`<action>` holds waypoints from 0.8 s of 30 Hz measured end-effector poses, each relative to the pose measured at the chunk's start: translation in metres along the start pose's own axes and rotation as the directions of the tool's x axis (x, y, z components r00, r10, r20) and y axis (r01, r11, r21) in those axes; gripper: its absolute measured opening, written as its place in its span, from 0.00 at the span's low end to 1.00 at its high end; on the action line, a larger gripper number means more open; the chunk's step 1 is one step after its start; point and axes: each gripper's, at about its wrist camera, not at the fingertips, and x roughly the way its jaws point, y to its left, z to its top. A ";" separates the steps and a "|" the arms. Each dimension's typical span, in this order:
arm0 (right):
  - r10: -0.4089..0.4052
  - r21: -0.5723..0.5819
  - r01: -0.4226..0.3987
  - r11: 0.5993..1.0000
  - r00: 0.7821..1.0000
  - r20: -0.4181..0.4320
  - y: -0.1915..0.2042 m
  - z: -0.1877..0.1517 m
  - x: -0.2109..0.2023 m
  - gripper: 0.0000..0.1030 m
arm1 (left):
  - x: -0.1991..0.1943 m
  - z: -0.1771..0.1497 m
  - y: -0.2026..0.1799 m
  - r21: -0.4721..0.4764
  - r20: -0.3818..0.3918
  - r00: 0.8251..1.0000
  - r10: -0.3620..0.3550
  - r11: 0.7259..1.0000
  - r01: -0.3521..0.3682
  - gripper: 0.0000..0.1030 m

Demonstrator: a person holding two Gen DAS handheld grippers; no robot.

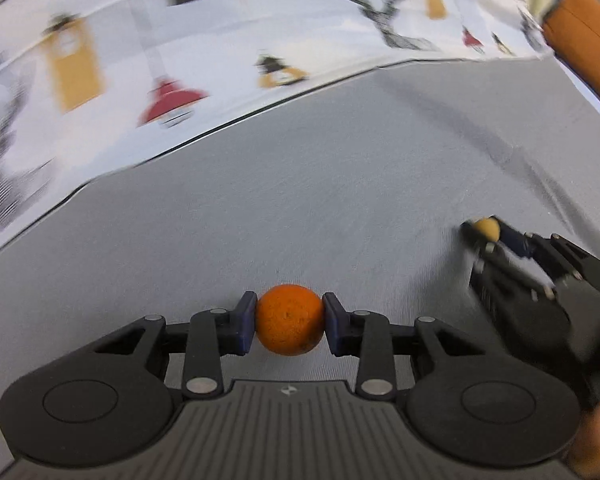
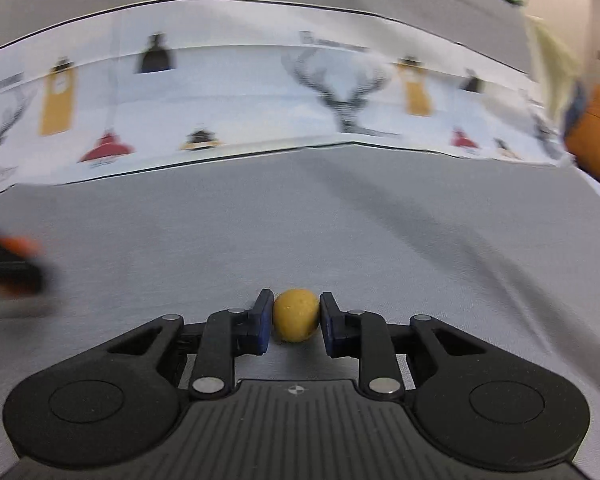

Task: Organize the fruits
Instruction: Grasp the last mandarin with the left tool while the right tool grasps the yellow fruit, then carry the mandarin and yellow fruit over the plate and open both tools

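Left jaws: clamped on the orange fruit (image 1: 289, 320), a blue pad pressing each side, jaws drawn in just to the fruit's width.
Left gripper (image 1: 289, 326): black linkage arms spread low across the left wrist view, fruit held out front, centre frame.
Orange fruit: round, pitted skin, caught between the pads above the grey cloth (image 1: 300, 200); whether it touches the cloth, I cannot tell.
Right jaws: closed on the small yellow fruit (image 2: 296, 315), narrower than the left pair, pads snug on both flanks.
Right gripper (image 2: 295, 316): centred in its own view; from the left camera it shows at the right edge, blurred, yellow fruit at its tip.
Yellow fruit: smooth, oval-ish, pinched between the blue pads, grey cloth below it.
Between the grippers: side by side and apart; in the right view the left gripper is a dark smear with an orange spot at the left edge.
Further out: a white patterned runner (image 2: 260, 92) with lamps and antlers printed on it crosses the cloth beyond both fruits.
Far right: an orange cushion-like shape (image 1: 584, 28), blurred, just past the runner's end.
Top right corner: something green, too blurred to name.
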 end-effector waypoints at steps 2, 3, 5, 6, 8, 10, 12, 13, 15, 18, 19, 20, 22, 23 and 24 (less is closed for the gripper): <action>-0.053 0.009 0.053 0.999 0.998 -0.019 -0.006 -0.003 -0.003 0.25 | -0.033 -0.020 0.006 -0.027 -0.011 0.999 0.047 0.999 -0.047 0.37; -0.073 0.010 0.074 0.997 0.996 -0.040 -0.009 -0.004 -0.007 0.25 | -0.050 -0.030 0.009 -0.035 -0.018 0.997 0.074 0.997 -0.074 0.37; -0.075 0.023 0.076 0.997 0.996 -0.042 -0.010 -0.002 -0.027 0.25 | -0.084 -0.048 0.017 -0.054 -0.019 0.993 0.120 0.991 -0.121 0.37; -0.056 0.026 0.057 0.998 0.998 -0.025 -0.008 0.002 -0.045 0.25 | -0.103 -0.059 0.021 -0.066 -0.015 0.991 0.135 0.989 -0.135 0.37; 0.001 0.015 -0.001 1.000 1.000 -0.001 -0.001 0.007 -0.085 0.25 | -0.138 -0.082 0.029 -0.091 -0.009 0.987 0.159 0.983 -0.159 0.37; 0.116 0.009 -0.116 0.993 0.993 0.024 0.006 0.008 -0.137 0.25 | -0.170 -0.104 0.034 -0.112 -0.010 0.983 0.185 0.976 -0.185 0.37; 0.231 -0.017 -0.231 0.973 0.972 0.036 0.013 0.005 -0.189 0.25 | -0.200 -0.129 0.040 -0.134 -0.016 0.975 0.221 0.966 -0.221 0.37; 0.284 -0.037 -0.282 0.959 0.958 0.038 0.017 0.001 -0.214 0.25 | -0.215 -0.141 0.042 -0.147 -0.015 0.973 0.231 0.962 -0.230 0.37; 0.365 -0.081 -0.361 0.929 0.930 0.037 0.029 -0.003 -0.258 0.25 | -0.241 -0.165 0.049 -0.175 -0.010 0.970 0.244 0.954 -0.242 0.37; 0.462 -0.141 -0.453 0.880 0.886 0.032 0.053 -0.013 -0.323 0.25 | -0.276 -0.202 0.057 -0.222 -0.003 0.964 0.265 0.940 -0.259 0.37; 0.492 -0.154 -0.483 0.862 0.870 0.025 0.059 -0.016 -0.340 0.25 | -0.288 -0.215 0.058 -0.235 -0.001 0.962 0.272 0.935 -0.265 0.37; 0.521 -0.164 -0.512 0.843 0.853 0.016 0.066 -0.017 -0.357 0.25 | -0.299 -0.228 0.060 -0.246 0.000 0.961 0.278 0.931 -0.269 0.37; 0.573 -0.196 -0.562 0.804 0.820 -0.001 0.079 -0.021 -0.387 0.25 | -0.316 -0.252 0.060 -0.264 0.005 0.957 0.289 0.924 -0.278 0.37; 0.593 -0.217 -0.580 0.785 0.805 -0.009 0.086 -0.023 -0.401 0.25 | -0.325 -0.265 0.060 -0.275 0.010 0.955 0.298 0.919 -0.284 0.37; 0.609 -0.244 -0.592 0.768 0.793 -0.012 0.093 -0.025 -0.413 0.25 | -0.332 -0.275 0.059 -0.282 0.016 0.953 0.303 0.916 -0.287 0.37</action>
